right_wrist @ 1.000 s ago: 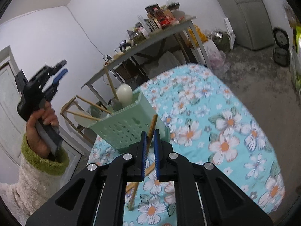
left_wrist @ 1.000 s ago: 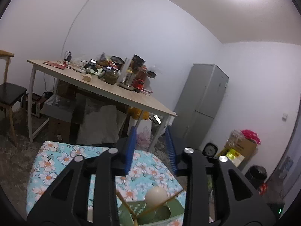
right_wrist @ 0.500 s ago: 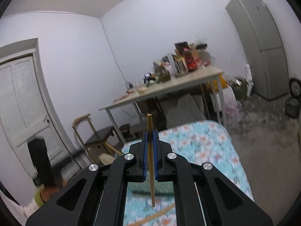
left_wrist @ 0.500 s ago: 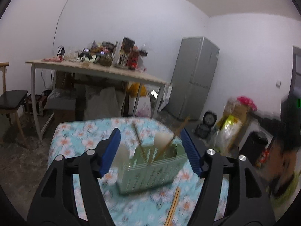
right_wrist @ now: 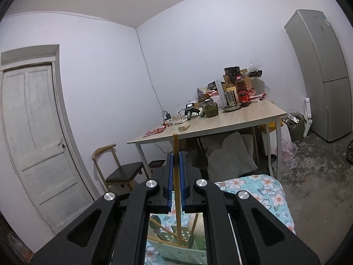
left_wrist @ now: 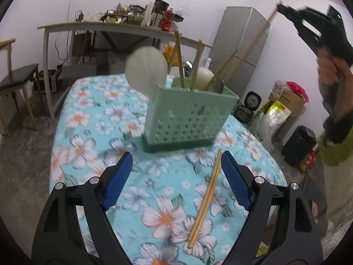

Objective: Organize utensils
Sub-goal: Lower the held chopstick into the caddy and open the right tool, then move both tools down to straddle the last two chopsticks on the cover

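A green perforated utensil basket [left_wrist: 187, 114] stands on the floral tablecloth [left_wrist: 88, 132], holding several chopsticks, a white ladle and spoons. A pair of wooden chopsticks [left_wrist: 205, 198] lies on the cloth in front of it, between my left gripper's [left_wrist: 176, 178] open blue pads. My right gripper [right_wrist: 175, 165] is shut on a single chopstick [right_wrist: 175, 176], held upright with its lower end over the basket [right_wrist: 176, 249]. The right gripper also shows high at the right of the left wrist view [left_wrist: 313, 26].
A cluttered wooden table [right_wrist: 220, 121] stands behind, with a grey fridge [right_wrist: 322, 70], a wooden chair [right_wrist: 119, 170] and a white door [right_wrist: 33, 143]. Bags, a black bin [left_wrist: 300, 145] and boxes sit on the floor to the right.
My left gripper dropped lower and closer toward the chopsticks on the cloth. My right gripper rose with its chopstick and now holds it above the basket.
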`<control>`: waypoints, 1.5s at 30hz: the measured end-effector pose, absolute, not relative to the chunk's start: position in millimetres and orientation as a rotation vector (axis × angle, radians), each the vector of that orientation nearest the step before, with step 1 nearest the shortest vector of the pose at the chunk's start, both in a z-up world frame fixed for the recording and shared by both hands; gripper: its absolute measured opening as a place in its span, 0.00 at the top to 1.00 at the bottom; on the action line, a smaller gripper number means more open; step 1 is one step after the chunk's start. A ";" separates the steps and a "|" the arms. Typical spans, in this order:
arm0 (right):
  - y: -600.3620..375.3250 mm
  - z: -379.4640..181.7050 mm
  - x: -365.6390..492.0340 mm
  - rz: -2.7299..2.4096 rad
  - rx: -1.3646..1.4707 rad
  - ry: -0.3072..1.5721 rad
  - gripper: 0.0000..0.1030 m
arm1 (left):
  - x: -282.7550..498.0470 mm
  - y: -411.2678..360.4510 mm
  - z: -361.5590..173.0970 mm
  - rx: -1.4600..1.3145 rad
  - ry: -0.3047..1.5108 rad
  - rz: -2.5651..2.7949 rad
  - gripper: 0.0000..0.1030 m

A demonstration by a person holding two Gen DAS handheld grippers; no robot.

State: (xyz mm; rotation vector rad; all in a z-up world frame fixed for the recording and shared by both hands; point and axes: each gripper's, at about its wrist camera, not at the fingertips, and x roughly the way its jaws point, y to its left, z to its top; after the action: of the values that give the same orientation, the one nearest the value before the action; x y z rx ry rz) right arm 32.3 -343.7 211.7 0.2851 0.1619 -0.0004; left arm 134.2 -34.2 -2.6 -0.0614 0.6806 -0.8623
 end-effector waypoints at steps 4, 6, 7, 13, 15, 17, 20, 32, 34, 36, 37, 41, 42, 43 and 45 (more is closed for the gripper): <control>-339.0 207.7 58.0 0.002 0.277 0.195 0.94 | 128.5 -39.9 -8.1 -0.035 0.685 -0.873 0.21; -335.1 202.3 69.5 -0.002 0.259 0.217 0.94 | 127.4 -40.5 -8.4 -0.025 0.677 -0.873 0.20; -333.9 199.5 74.7 -0.006 0.249 0.229 0.94 | 127.2 -40.3 -8.0 -0.021 0.673 -0.872 0.19; -324.4 172.1 104.1 -0.020 0.206 0.324 0.94 | 128.1 -40.2 -8.9 -0.015 0.677 -0.857 0.19; -320.9 160.5 113.0 -0.015 0.202 0.365 0.94 | 129.1 -40.4 -9.2 -0.015 0.680 -0.855 0.19; -319.5 150.5 119.4 -0.015 0.202 0.417 0.93 | 129.2 -41.3 -9.4 -0.013 0.682 -0.854 0.19; -321.7 141.2 120.3 -0.006 0.223 0.462 0.83 | 129.3 -41.9 -10.1 -0.012 0.681 -0.856 0.19; -353.4 142.2 52.9 -0.018 0.357 0.378 0.67 | 133.0 -49.4 -14.8 -0.005 0.698 -0.864 0.19; -358.9 132.1 39.2 -0.026 0.396 0.391 0.67 | 134.2 -49.5 -15.8 -0.004 0.701 -0.862 0.19; -363.7 116.1 27.5 -0.030 0.442 0.423 0.67 | 136.5 -50.8 -17.6 -0.004 0.708 -0.859 0.19; -366.5 105.9 22.1 -0.031 0.471 0.446 0.67 | 137.3 -51.5 -18.5 -0.004 0.710 -0.859 0.19; -367.8 45.6 11.5 -0.025 0.610 0.587 0.67 | 139.7 -54.2 -22.5 0.003 0.724 -0.855 0.19; -367.6 30.8 10.9 -0.026 0.646 0.618 0.67 | 140.0 -54.8 -22.9 0.005 0.727 -0.854 0.19; -367.1 16.1 10.7 -0.029 0.686 0.648 0.67 | 140.3 -55.2 -23.2 0.007 0.730 -0.851 0.19; -367.9 -17.9 9.3 -0.023 0.799 0.702 0.69 | 140.4 -55.4 -23.8 0.013 0.733 -0.848 0.19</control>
State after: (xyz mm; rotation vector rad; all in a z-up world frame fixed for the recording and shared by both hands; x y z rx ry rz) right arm 9.3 -367.9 -17.9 0.7991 0.7022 -0.0226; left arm 140.4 -55.4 -23.8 0.0131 0.7333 -0.8478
